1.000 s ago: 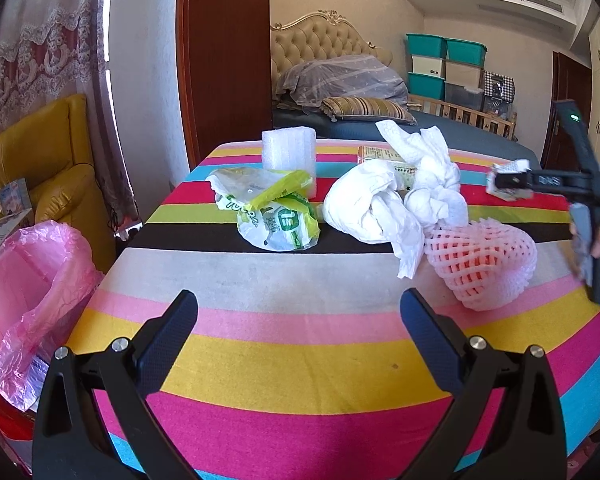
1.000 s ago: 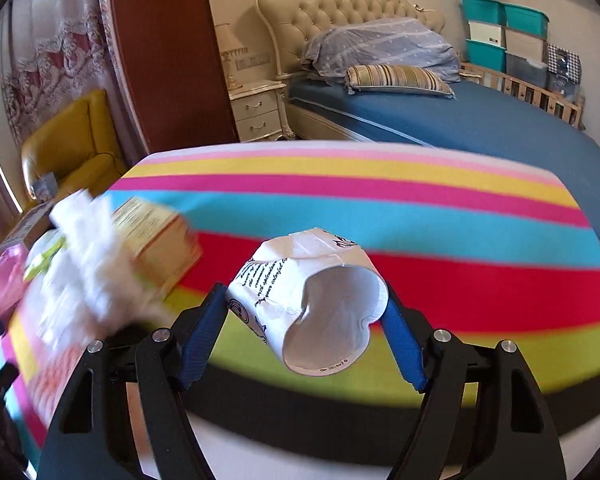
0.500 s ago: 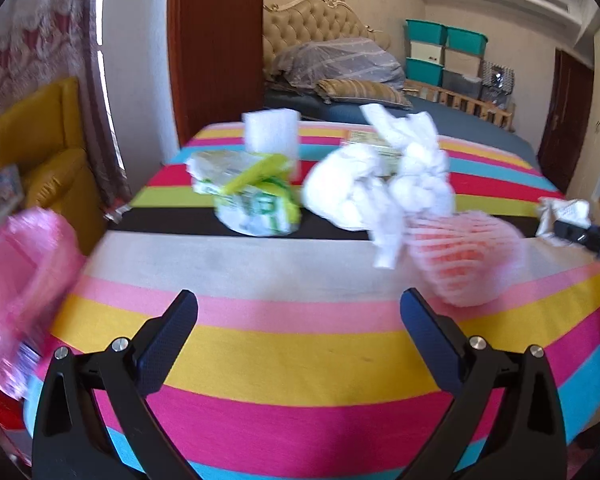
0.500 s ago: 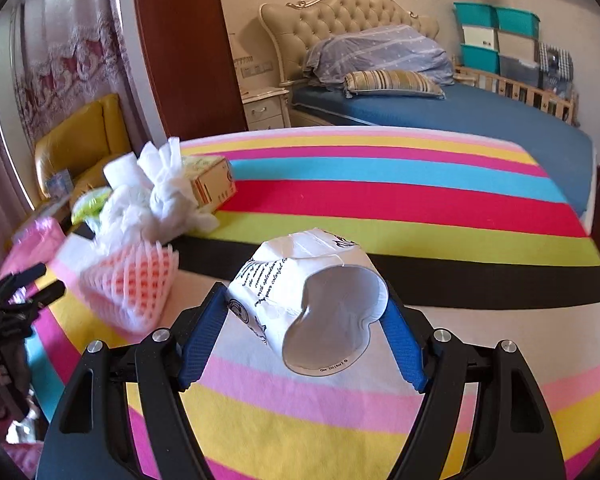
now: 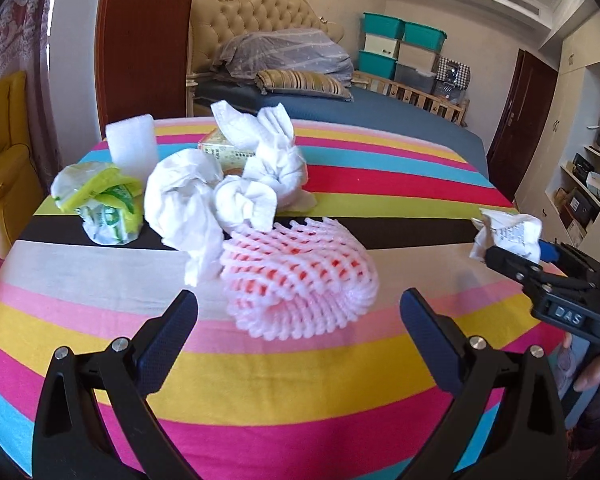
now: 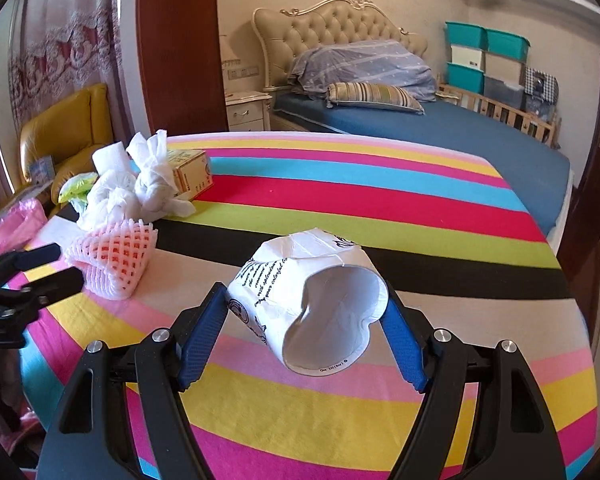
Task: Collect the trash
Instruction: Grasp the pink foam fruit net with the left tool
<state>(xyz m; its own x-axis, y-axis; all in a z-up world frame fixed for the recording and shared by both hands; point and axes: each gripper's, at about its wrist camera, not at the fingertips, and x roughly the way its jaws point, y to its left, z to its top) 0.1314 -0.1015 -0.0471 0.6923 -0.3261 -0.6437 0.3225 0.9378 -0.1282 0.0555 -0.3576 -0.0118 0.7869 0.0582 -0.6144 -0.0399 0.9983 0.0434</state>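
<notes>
Right claw (image 6: 304, 320) clamps a crushed cup (image 6: 312, 304); left claw (image 5: 298, 336) gapes empty, foam net (image 5: 300, 276), tissues (image 5: 220, 196) and wrapper (image 5: 100, 208) still on the tabletop (image 5: 260, 380).

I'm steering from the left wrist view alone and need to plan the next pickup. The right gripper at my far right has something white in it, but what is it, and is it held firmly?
Observer: It is a crushed paper cup, squeezed between both blue pads of the right gripper, with its open mouth facing the camera.
Operator: Is my own left gripper near the pink foam net?
Observer: Yes. From the right wrist view the left gripper stands open with its fingertips right beside the pink foam fruit net, nothing between them.
Operator: Where is the trash bag?
Observer: A pink plastic bag sits off the table's left edge, beyond your gripper.
</notes>
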